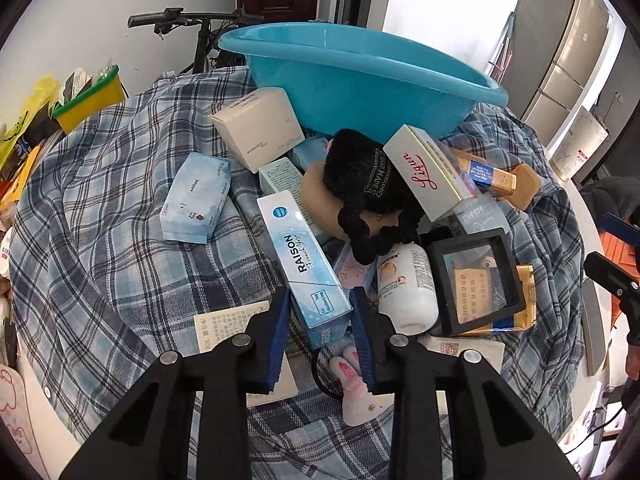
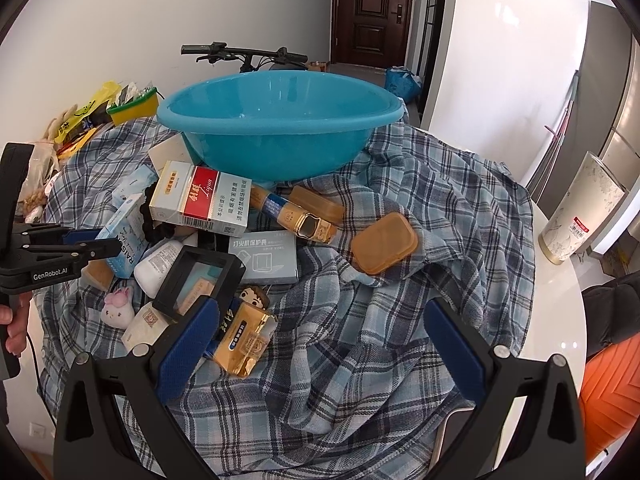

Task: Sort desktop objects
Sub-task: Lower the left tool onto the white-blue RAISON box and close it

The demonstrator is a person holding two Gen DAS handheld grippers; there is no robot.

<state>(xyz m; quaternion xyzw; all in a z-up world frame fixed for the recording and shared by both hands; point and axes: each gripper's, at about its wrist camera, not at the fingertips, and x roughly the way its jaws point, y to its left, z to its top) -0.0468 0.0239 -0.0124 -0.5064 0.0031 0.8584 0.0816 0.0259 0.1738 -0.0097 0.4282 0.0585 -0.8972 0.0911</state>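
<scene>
One blue-and-white plaid cloth (image 1: 104,208) covers the table, and one large turquoise plastic basin (image 1: 360,80) stands at its far side, with the clutter heaped just in front of it. Counted from big to small in the left wrist view: one beige cardboard box (image 1: 258,128) far left of the heap, one white carton with red "Liqun" script (image 1: 424,172) to the right, one long pale-blue "RAISON" carton (image 1: 302,264), one pale-blue soft tissue pack (image 1: 196,200) lying apart on the left, one black square display frame (image 1: 476,280), one black frilled fabric piece (image 1: 364,196) on a tan pad, one white plastic bottle (image 1: 404,288), and one small pink-and-white plush rabbit (image 1: 356,376) nearest the camera. The right wrist view adds two amber plastic cases (image 2: 384,242) and one gold foil packet (image 2: 244,340). The RAISON carton lies with its long axis running from far left to near right, its near end pointing into the left gripper (image 1: 322,340), whose blue pads sit against both sides of that end, clamped on it. The right gripper (image 2: 320,344) hangs spread wide over bare cloth, right of the heap, grasping nothing
</scene>
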